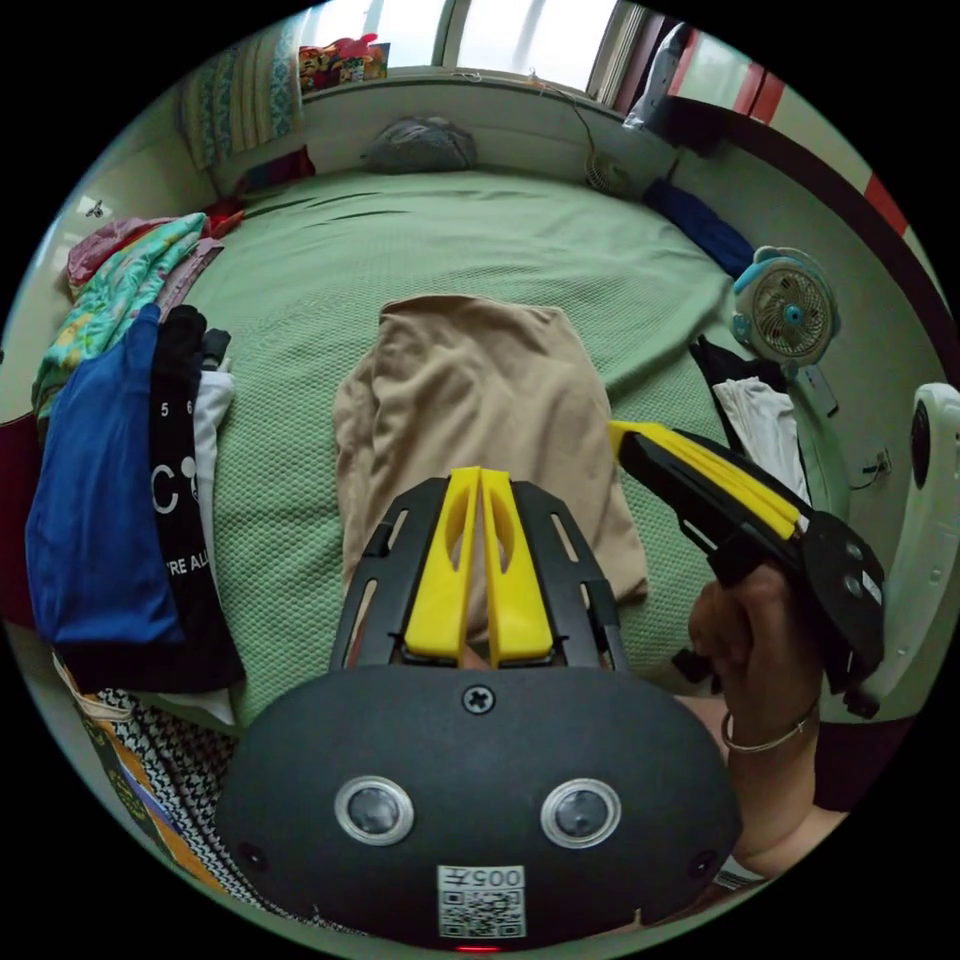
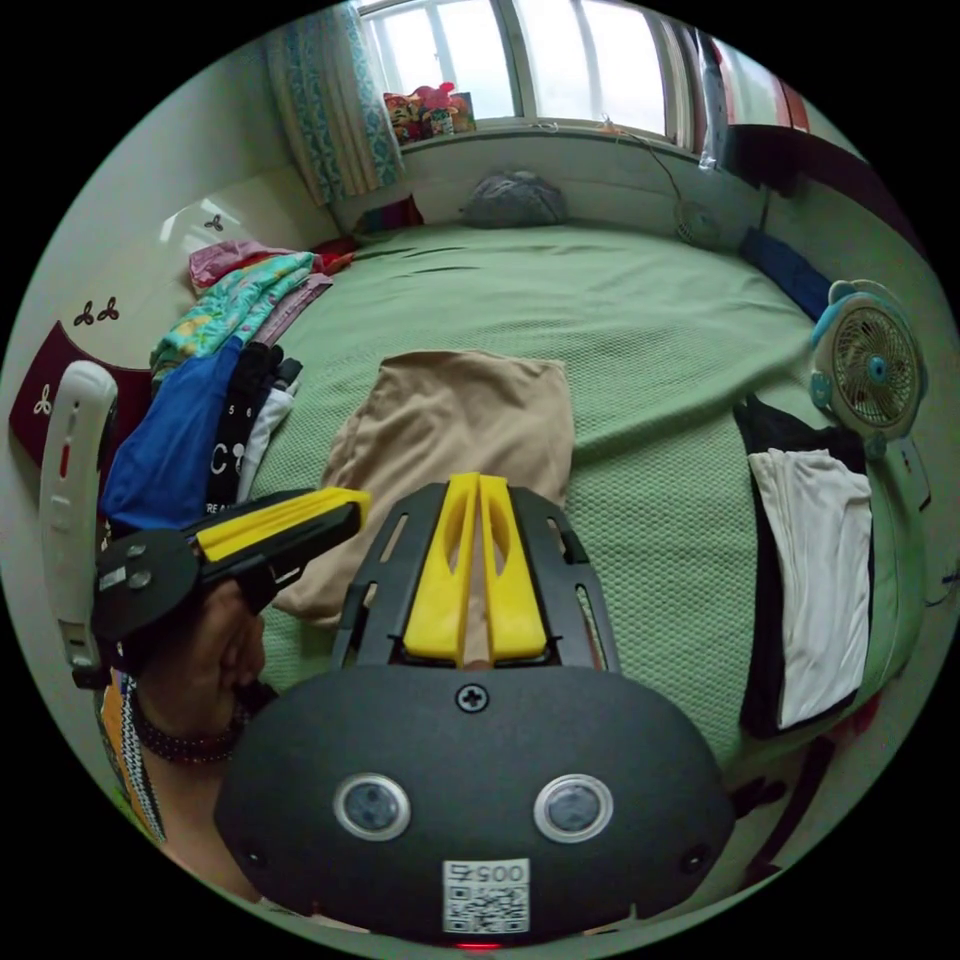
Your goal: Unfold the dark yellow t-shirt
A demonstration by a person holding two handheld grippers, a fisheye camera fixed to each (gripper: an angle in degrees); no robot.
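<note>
The folded t-shirt (image 1: 480,430) lies flat in the middle of the green bed (image 1: 480,240), just beyond the tips of the left gripper (image 1: 480,480), whose yellow jaws are pressed together on nothing. In the right gripper view the right gripper (image 2: 478,488) has its jaws closed and empty too, and the t-shirt (image 2: 450,430) sits right behind them. A pile of clothes (image 1: 120,440) fills the left of the frame, a small fan (image 1: 785,310) stands at the right, and a window (image 2: 520,50) runs across the top.
</note>
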